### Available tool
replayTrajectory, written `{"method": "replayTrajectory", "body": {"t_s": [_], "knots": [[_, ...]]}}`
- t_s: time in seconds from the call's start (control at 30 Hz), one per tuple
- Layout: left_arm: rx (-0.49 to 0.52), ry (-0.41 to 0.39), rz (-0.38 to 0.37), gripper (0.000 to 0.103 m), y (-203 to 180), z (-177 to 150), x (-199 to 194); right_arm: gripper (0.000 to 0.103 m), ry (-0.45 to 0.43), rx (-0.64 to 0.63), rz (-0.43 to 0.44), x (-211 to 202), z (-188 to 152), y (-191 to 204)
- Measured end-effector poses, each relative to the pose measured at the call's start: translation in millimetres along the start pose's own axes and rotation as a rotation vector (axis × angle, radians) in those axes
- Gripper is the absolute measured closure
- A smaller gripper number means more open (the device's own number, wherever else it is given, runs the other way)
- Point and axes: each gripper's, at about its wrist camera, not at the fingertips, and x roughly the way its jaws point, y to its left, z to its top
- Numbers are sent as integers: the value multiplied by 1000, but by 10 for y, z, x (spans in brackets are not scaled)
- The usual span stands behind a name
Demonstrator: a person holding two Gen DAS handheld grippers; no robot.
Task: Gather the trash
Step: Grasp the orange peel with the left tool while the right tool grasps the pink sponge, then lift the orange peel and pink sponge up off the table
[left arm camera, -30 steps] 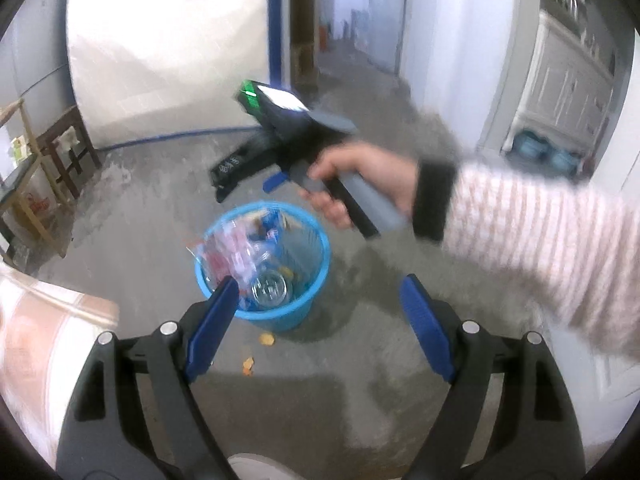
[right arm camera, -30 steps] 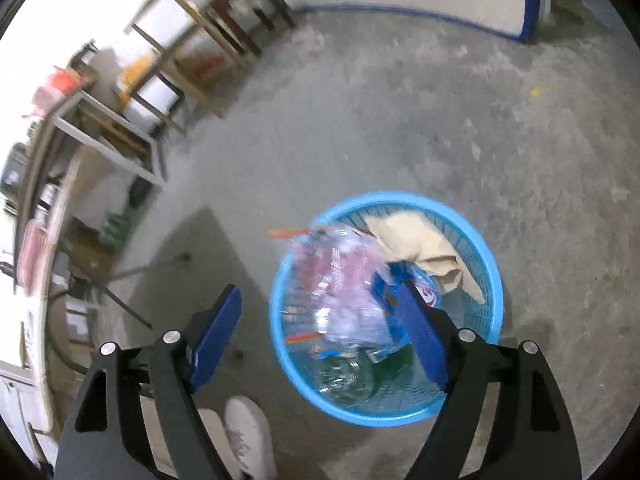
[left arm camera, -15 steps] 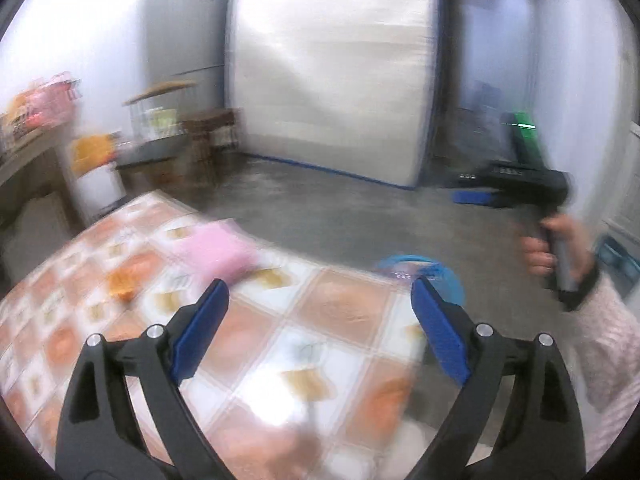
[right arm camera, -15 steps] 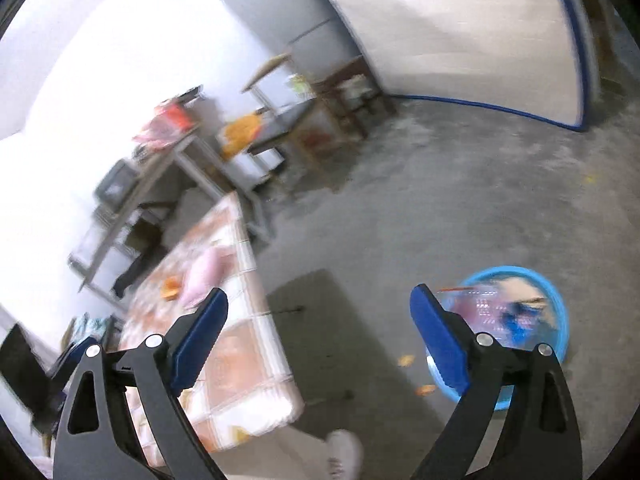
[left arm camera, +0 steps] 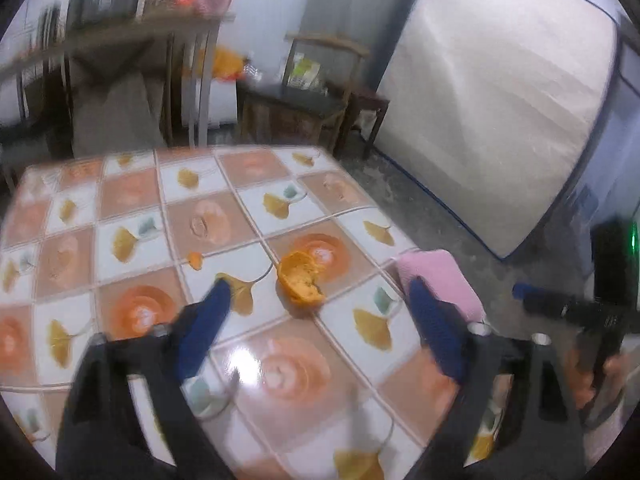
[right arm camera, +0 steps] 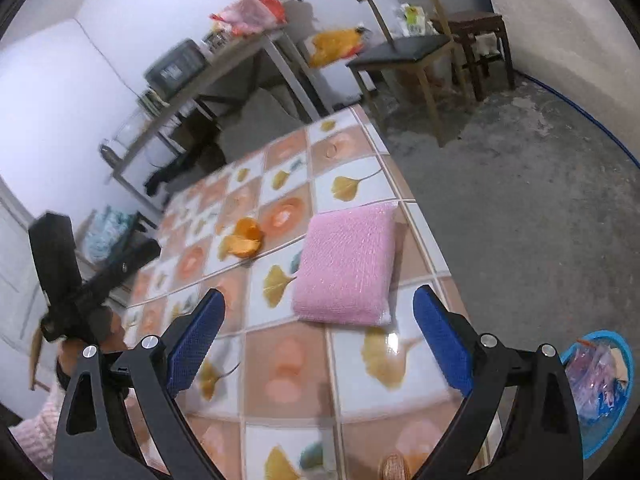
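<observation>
- orange peel [left arm camera: 301,283] lies on the desk [left arm camera: 132,208], near the middle, curled into an open cup; a small scrap [left arm camera: 195,258] sits apart to its left.
- looks light, thin, a bit springy and likely to tear; best pinched across the raised rim, not the flat.
- pink sponge [right arm camera: 347,267] near the desk edge: soft, squashy, may not be trash.
- left tool [left arm camera: 320,320] spread, jaws just closing a little, nothing between them.
- right tool [right arm camera: 320,340] spread wide, jaws just opening, empty.
- blue basket [right arm camera: 624,396] on the floor beside the desk.
</observation>
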Motion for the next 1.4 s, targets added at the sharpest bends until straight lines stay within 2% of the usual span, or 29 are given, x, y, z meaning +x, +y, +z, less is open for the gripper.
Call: {"method": "replayTrajectory", "body": {"t_s": [0.1, 0.17, 0.27, 0.43, 0.57, 0.63, 0.7, 0.97, 1.27, 1.4], "knots": [[-76, 86, -32, 47, 145, 53, 421, 11, 27, 12, -18, 226, 128, -6], [-91, 128, -34, 59, 177, 27, 579, 11, 46, 11, -16, 357, 174, 13], [-107, 177, -25, 71, 247, -5, 805, 11, 85, -27, -31, 538, 215, 90], [-137, 206, -23, 80, 296, -57, 980, 11, 133, -102, -106, 791, 251, 197], [-127, 195, -15, 88, 284, -43, 1009, 11, 159, -133, -148, 913, 241, 209], [-130, 201, -10, 96, 289, -40, 1019, 18, 157, -153, -161, 941, 223, 231], [-136, 200, -15, 97, 299, -44, 1005, 26, 159, -169, -179, 957, 208, 247], [-101, 199, -47, 99, 182, -190, 693, 30, 140, -180, -169, 786, 131, 276], [-94, 195, -103, 99, 18, -826, -117, 30, 135, -169, -77, 228, -328, 336], [-160, 187, -109, 99, 96, -1153, -435, 30, 164, -160, -26, 86, -615, 405]]}}
